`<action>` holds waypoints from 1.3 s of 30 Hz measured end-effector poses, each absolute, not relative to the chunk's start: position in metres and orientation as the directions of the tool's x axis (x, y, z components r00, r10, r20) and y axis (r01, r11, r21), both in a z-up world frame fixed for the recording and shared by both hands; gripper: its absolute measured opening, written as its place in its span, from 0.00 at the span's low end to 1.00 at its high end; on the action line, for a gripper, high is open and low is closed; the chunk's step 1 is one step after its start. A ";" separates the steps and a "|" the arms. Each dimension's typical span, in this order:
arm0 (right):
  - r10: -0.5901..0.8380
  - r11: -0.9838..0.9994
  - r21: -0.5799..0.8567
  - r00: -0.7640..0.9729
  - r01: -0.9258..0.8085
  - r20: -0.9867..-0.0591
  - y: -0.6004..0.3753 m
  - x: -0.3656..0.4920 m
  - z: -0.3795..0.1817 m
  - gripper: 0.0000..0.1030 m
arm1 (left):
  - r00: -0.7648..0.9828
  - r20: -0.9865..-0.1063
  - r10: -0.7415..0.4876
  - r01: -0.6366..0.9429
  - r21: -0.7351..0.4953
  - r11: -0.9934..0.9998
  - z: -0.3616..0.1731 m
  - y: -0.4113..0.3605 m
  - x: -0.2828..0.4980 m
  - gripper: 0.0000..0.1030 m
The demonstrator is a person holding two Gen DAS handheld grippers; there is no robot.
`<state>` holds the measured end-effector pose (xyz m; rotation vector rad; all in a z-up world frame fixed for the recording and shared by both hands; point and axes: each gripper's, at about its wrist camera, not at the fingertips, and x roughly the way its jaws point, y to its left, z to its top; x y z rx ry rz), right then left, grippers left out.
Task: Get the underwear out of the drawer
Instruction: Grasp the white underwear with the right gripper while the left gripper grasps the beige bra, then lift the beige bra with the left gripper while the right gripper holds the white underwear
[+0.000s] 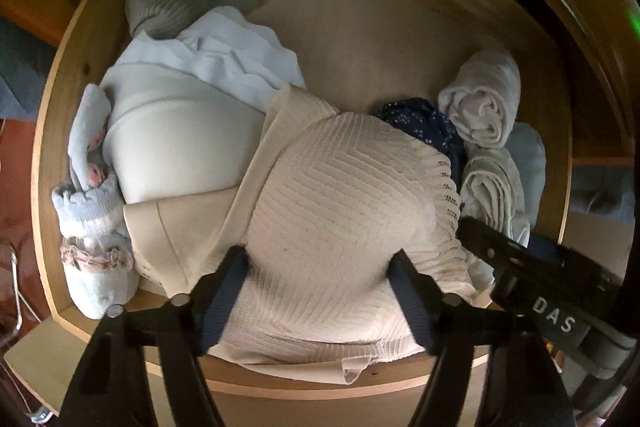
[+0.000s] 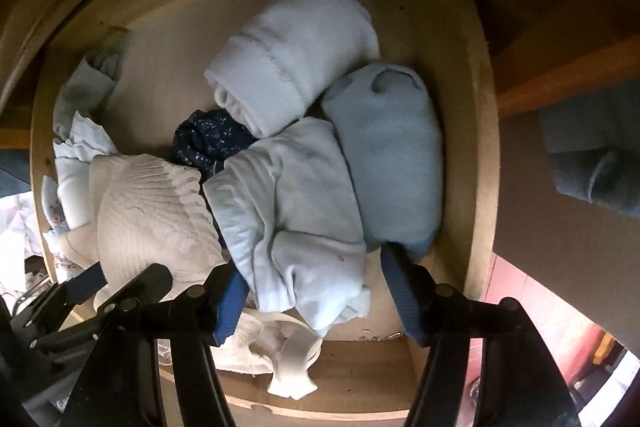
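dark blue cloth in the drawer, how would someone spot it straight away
Look inside the open wooden drawer, near its middle. The dark blue cloth is wedged between the ribbed cream garment and the pale rolled bundles. It is the only dark piece, navy with tiny white specks.

Bare drawer floor [image 1: 384,39] lies open only at the back middle. The left side is packed by white folded garments [image 1: 180,115] and socks [image 1: 92,211]; the cream ribbed bra [image 1: 340,195] fills the front centre. On the right, rolled pale cloths [image 2: 296,55] and a blue roll [image 2: 388,155] crowd against the drawer wall [image 2: 476,147], leaving a narrow strip
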<state>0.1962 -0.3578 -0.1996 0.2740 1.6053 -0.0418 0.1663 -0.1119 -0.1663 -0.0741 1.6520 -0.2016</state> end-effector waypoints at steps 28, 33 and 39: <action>0.159 0.972 0.184 0.165 0.147 -0.973 -0.347 0.115 -0.127 0.37 | 0.041 -0.958 -0.284 0.232 -0.268 0.935 -0.064 -0.100 0.119 0.22; 0.147 0.973 0.179 0.206 0.148 -0.968 -0.354 0.108 -0.107 0.37 | 0.085 -0.954 -0.287 0.255 -0.258 0.932 -0.048 -0.082 0.106 0.22; 0.128 0.974 0.168 0.245 0.150 -0.961 -0.349 0.105 -0.095 0.37 | 0.126 -0.944 -0.304 0.275 -0.261 0.925 -0.021 -0.063 0.100 0.22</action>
